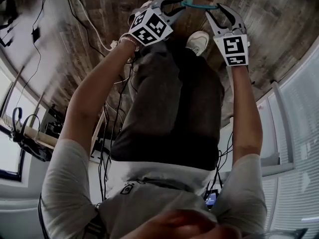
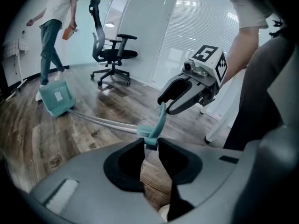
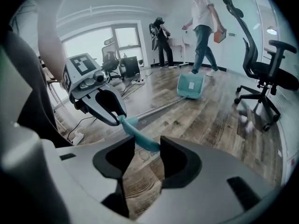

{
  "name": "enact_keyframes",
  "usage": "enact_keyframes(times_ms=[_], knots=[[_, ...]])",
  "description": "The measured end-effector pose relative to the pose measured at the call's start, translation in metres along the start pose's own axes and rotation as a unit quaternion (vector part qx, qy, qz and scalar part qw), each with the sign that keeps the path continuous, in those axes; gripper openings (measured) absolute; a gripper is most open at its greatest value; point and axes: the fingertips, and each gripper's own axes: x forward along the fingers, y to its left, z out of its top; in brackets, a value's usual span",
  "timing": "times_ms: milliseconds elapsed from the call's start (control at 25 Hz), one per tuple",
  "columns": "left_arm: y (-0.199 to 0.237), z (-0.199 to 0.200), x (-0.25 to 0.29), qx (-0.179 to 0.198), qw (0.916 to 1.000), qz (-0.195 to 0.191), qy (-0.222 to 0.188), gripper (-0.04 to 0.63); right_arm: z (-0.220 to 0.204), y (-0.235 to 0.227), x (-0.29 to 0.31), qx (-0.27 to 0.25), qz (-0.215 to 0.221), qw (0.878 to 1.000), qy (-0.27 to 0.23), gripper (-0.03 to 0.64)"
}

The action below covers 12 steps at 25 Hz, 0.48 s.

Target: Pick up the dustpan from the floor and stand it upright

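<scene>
Teal grip [image 2: 160, 120], silver pole [image 2: 105, 121], teal dustpan [image 2: 57, 98]

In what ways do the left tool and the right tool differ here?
The left tool grips the teal handle where the pole joins; the right tool grips its free end. The left tool's marker cube looks tilted, the right tool's nearly square. Both are shut on the teal handle.

Head view: mounted high, looking steeply down past the wearer's torso [image 1: 169, 108] to the floor [image 1: 99, 14]. Gripper views: close behind their jaws, facing across the room (both take in the dustpan [image 2: 56, 99]).
</scene>
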Motion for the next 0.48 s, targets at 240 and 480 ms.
enact_keyframes(times_ms=[240,480], knots=[[-0.014,0.035,-0.044,-0.008,0.9999,0.002,-0.014,0.089,0.035,0.015,-0.04,0.0,0.005,1.0,-0.002,0.16],[-0.025,0.07,-0.092,-0.015,0.9995,-0.002,-0.028,0.094,0.076,0.029,-0.081,0.004,0.007,1.0,-0.005,0.16]])
